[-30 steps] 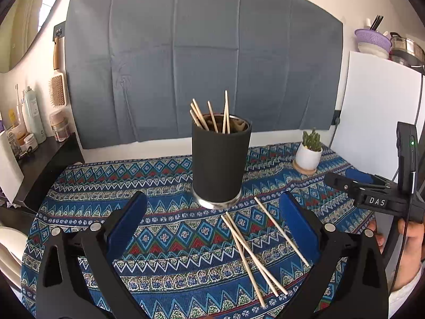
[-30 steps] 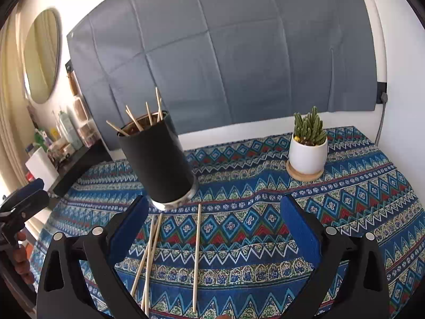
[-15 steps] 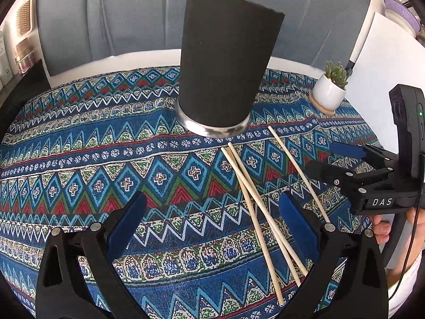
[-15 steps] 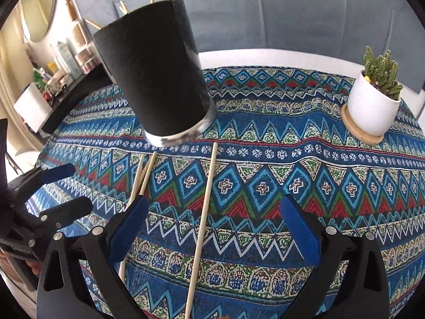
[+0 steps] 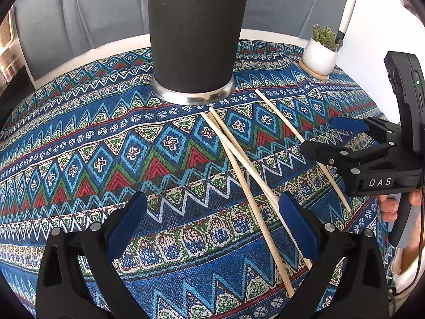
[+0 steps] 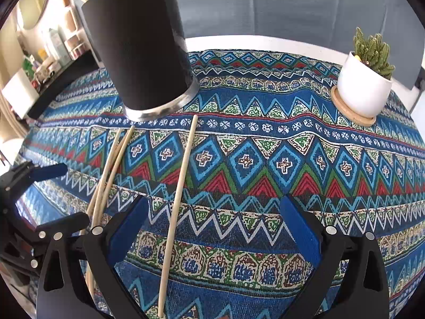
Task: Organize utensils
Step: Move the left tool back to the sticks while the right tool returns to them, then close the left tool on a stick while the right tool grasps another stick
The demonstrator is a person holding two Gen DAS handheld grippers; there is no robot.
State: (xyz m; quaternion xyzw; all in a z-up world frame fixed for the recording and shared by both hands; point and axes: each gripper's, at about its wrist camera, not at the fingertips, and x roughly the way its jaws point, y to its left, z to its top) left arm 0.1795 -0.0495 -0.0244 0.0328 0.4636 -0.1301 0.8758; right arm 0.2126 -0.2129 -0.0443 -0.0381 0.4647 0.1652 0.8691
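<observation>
A tall black holder cup with a steel base stands on the patterned cloth; it also shows in the right wrist view. Three wooden chopsticks lie loose in front of it: a crossed pair and a single one. In the right wrist view the pair lies left and the single chopstick runs between my fingers. My left gripper is open, low over the cloth, its right pad beside the pair. My right gripper is open over the single chopstick, and also shows in the left wrist view.
A small cactus in a white pot on a wooden coaster stands at the back right of the table. A grey cloth hangs on the wall behind. A dark shelf with bottles is at the left.
Both grippers have moved down and forward toward the cloth and the loose chopsticks. The cup now fills the upper frame, its top out of view. Both stay open.
</observation>
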